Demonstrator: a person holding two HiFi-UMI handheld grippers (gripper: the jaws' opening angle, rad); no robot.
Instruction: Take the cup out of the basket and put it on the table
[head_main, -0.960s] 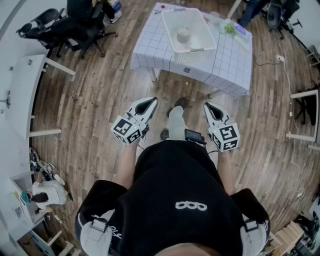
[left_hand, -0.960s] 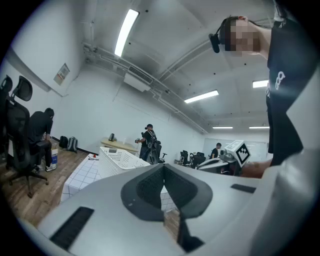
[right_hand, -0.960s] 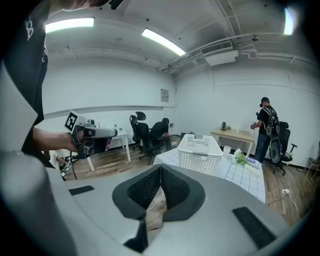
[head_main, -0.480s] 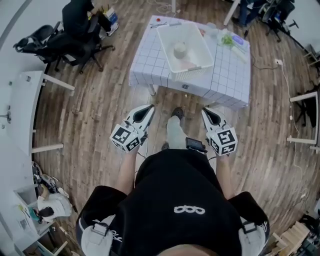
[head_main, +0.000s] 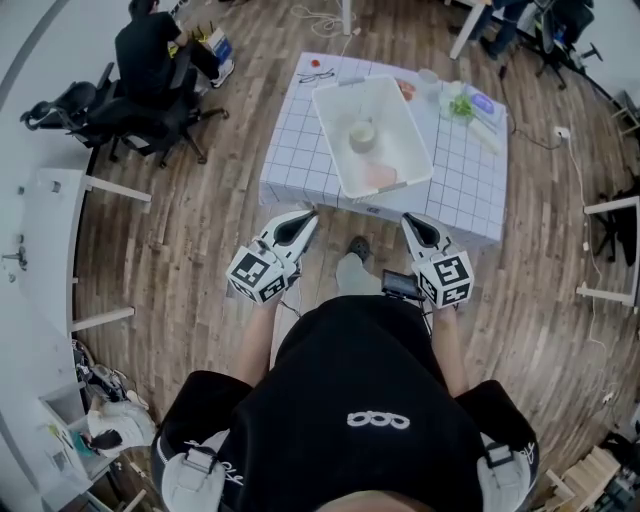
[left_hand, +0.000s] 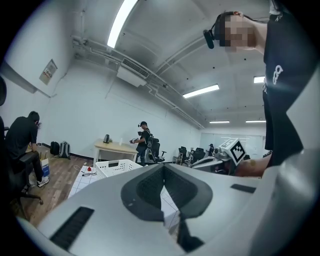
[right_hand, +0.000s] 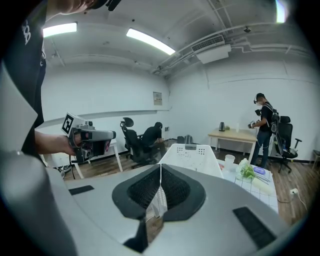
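Observation:
The white basket (head_main: 372, 135) stands on a table with a white grid cloth (head_main: 298, 135), ahead of me in the head view. A pale cup (head_main: 362, 134) sits inside the basket, beside something pink (head_main: 381, 177). My left gripper (head_main: 302, 219) and right gripper (head_main: 411, 221) are held out in front of my body, short of the table's near edge, both shut and empty. The basket (right_hand: 192, 152) shows past the closed jaws in the right gripper view and the basket (left_hand: 117, 166) also in the left gripper view. The cup is hidden in both gripper views.
On the table's right side lie a green vegetable (head_main: 460, 103), a clear cup (head_main: 428, 80) and a blue item (head_main: 483, 103). A seated person (head_main: 150, 50) and office chairs (head_main: 110, 112) are at the upper left. A white desk (head_main: 45, 200) runs along the left.
I have walked toward the table, so it and the basket now sit closer to the grippers. Both grippers kept their pose in front of me and stayed shut.

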